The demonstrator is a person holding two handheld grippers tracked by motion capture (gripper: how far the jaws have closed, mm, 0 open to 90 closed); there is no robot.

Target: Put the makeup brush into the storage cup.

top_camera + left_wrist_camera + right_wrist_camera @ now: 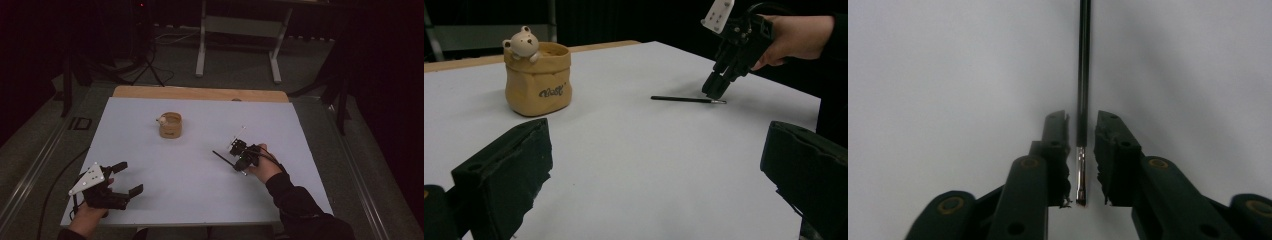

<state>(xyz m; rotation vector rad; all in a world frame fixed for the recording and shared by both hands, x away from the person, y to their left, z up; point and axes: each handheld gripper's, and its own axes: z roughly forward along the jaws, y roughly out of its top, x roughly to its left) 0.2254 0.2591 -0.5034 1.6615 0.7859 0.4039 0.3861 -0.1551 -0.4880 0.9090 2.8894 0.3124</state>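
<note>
Your right claw (238, 161) is low over the counter (190, 185), tipped down onto the brush (224, 157). In the right gripper view its jaws stand either side of the brush's metal end (1081, 175), nearly closed, with a thin gap showing on each side, so they are around it but not yet pinching it. The brush lies flat on the counter, its dark handle running straight away from the jaws. In the left gripper view the brush (688, 99) sits right of the pot (538, 82), well apart from it, with the right claw (716, 90) at its silver end.

Your left claw (127, 179) is near the counter's front left corner, jaws spread wide and holding nothing. The pot (170, 125), tan with a small bear (524, 44) on its rim, stands upright toward the far side of the counter.
</note>
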